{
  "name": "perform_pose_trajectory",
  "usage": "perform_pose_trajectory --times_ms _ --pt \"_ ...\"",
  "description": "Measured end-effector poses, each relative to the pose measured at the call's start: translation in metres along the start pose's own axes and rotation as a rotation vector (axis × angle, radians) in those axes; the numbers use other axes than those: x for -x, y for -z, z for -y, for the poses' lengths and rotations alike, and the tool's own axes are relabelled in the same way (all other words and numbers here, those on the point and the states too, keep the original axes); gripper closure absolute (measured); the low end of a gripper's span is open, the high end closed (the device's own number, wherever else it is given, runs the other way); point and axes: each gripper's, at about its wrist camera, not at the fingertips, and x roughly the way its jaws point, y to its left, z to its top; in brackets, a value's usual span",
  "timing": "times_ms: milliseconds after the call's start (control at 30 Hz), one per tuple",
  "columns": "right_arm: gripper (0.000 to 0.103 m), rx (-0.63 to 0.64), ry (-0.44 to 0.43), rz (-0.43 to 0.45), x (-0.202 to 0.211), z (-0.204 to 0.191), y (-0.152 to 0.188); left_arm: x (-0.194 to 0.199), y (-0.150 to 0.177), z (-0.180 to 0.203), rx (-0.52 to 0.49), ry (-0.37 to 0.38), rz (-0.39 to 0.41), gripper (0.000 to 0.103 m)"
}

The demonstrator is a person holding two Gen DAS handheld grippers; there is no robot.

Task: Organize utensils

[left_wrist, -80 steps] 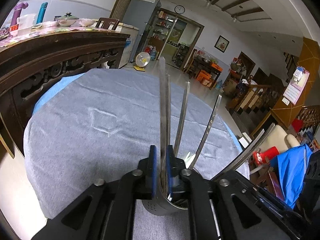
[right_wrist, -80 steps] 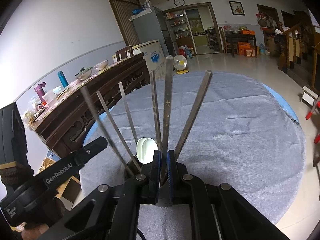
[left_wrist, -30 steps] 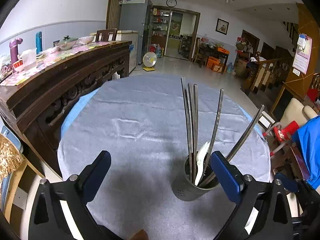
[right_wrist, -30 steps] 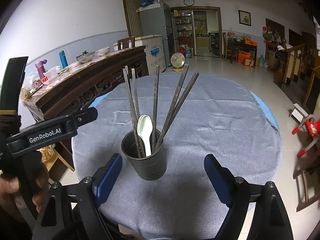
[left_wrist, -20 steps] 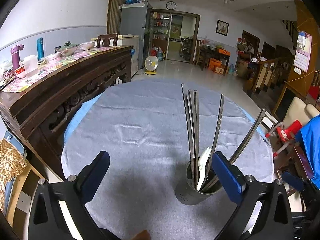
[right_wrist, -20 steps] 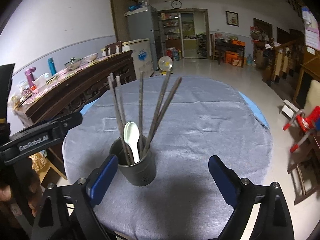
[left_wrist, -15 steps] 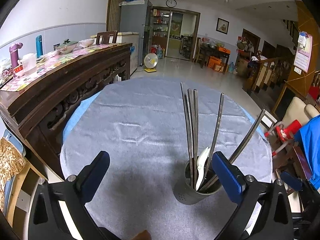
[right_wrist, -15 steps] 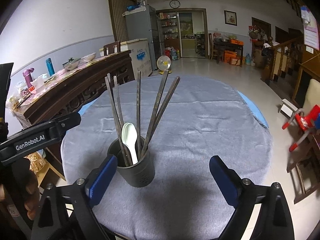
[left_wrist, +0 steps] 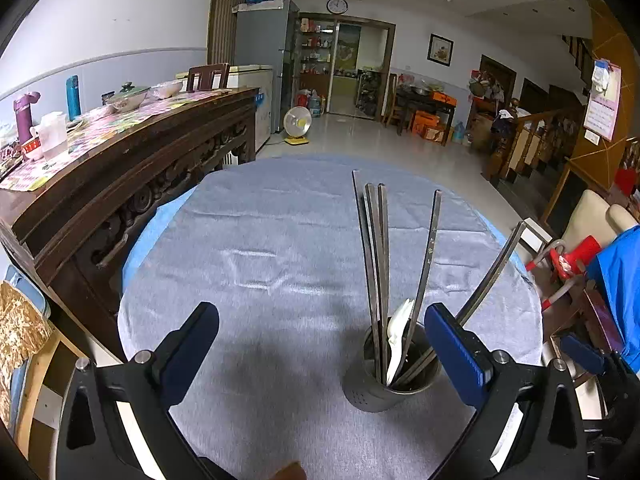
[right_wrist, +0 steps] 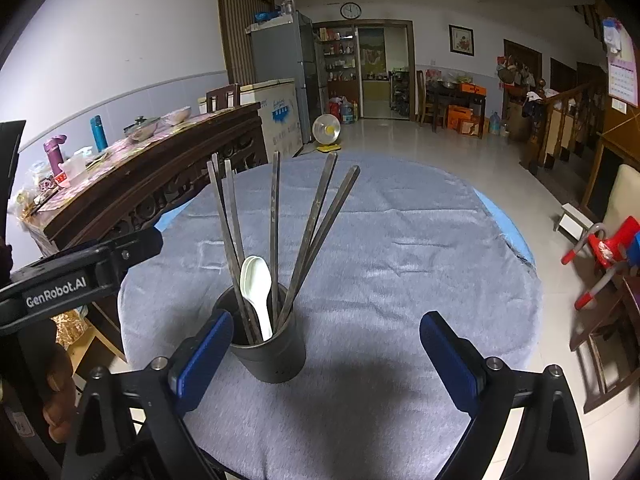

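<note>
Chopsticks [right_wrist: 276, 236] and spoon [right_wrist: 258, 280] sit in holder [right_wrist: 268, 354]; both grippers, left gripper [left_wrist: 320, 344] and right gripper [right_wrist: 326, 354], apart, empty. We judge sorting done; next, withdraw.

One holder [right_wrist: 268, 354] on table [right_wrist: 400, 280]. Five metal chopsticks [right_wrist: 274, 224] inside. Two white spoons [right_wrist: 258, 288]. Two grippers: left gripper [left_wrist: 320, 344], right gripper [right_wrist: 326, 350].

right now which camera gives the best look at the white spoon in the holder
The right wrist view: the white spoon faces the camera, bowl up, clear of the chopsticks in the utensil holder. In the left wrist view the spoon shows only edge-on, partly hidden behind chopsticks.
</note>
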Motion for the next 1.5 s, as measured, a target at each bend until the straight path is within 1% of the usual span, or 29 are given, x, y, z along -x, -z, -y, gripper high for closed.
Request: perform_pose_trajectory --times_ms 267,500,633,800,1100,1500 --pt "0.006 0.011 0.007 -0.001 -0.001 -0.003 -0.004 -0.001 -0.003 0.005 -0.021 0.004 -0.033 0.001" --pt "0.006 0.018 0.01 -0.002 -0.002 -0.004 -0.006 -0.003 -0.004 0.003 -0.009 -0.008 -0.05 0.001" --pt "0.006 0.022 0.012 0.001 -0.003 -0.005 -0.008 -0.005 -0.004 0.0 0.007 -0.023 -0.051 0.001" --pt "0.006 0.025 0.014 0.001 -0.004 -0.005 -0.009 -0.006 -0.005 0.003 -0.013 -0.03 -0.05 0.001" --pt "0.006 0.058 -0.006 0.005 -0.004 -0.011 -0.008 -0.007 -0.006 0.005 -0.026 -0.023 -0.063 0.001" --pt "0.006 0.069 -0.007 0.001 -0.007 -0.012 -0.009 -0.011 -0.008 0.008 -0.04 -0.015 -0.069 0.001"
